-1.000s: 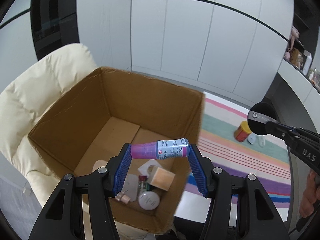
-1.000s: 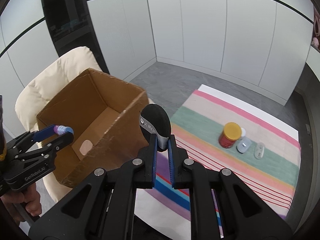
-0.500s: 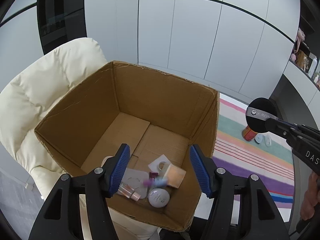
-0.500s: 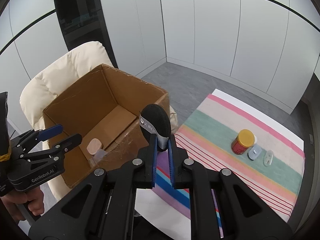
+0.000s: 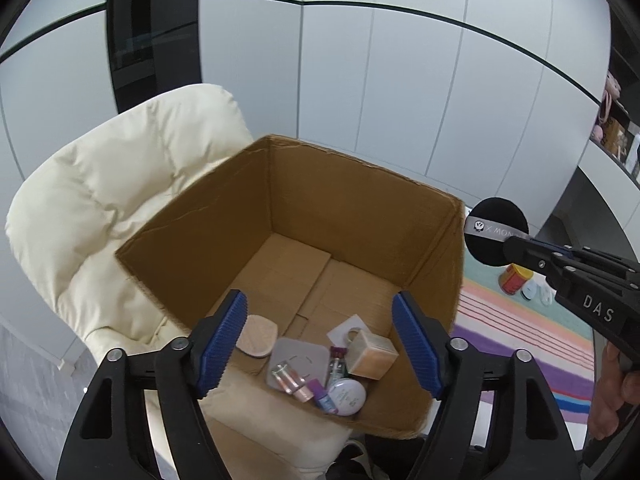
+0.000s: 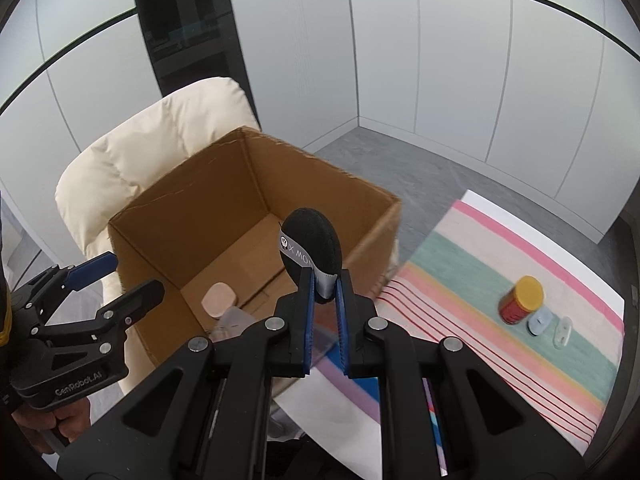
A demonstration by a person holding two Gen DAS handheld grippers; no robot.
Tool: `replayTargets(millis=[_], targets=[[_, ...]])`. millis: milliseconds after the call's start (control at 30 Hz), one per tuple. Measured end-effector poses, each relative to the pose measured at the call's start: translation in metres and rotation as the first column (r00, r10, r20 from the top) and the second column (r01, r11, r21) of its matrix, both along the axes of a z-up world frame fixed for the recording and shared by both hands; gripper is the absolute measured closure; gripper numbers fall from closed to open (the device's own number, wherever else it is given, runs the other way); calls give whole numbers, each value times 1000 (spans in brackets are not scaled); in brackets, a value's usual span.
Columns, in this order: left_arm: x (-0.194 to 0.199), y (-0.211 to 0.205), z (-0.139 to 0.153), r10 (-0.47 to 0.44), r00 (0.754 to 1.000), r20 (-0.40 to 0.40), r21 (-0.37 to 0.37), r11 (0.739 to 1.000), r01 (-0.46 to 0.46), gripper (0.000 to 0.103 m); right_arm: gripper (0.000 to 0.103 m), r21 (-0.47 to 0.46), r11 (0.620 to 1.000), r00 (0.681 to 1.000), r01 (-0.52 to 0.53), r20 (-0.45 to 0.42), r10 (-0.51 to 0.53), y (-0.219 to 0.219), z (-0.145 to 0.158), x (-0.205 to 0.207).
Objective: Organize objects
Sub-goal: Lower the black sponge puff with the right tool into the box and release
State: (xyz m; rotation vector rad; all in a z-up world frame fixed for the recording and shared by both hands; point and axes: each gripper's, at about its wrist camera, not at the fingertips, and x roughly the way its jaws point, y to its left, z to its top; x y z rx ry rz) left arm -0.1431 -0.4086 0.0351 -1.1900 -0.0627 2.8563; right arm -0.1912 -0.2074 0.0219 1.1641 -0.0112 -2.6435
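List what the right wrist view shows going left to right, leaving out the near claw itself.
Left claw → armchair → cardboard box → black puff → striped rug → red jar with yellow lid → pale blue piece → clear piece.

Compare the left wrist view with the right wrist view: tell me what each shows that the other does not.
Left wrist only: the round compact, pink tube and small beige box on the cardboard box floor, and wall shelves.

Right wrist only: the left gripper from outside, open and empty.

Both: the box on the cream chair, the black puff in the right gripper, the red jar on the striped mat.
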Motion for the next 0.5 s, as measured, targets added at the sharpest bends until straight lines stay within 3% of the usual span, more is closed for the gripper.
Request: replayTargets(millis=[267, 500], targets=[[14, -32, 4, 68, 997, -26, -3, 998, -68, 8, 92, 11, 998, 998, -62, -8, 63, -44, -1, -4], [20, -53, 4, 108, 994, -28, 3, 994, -108, 4, 92, 25, 994, 994, -107, 12, 107, -73, -9, -9]])
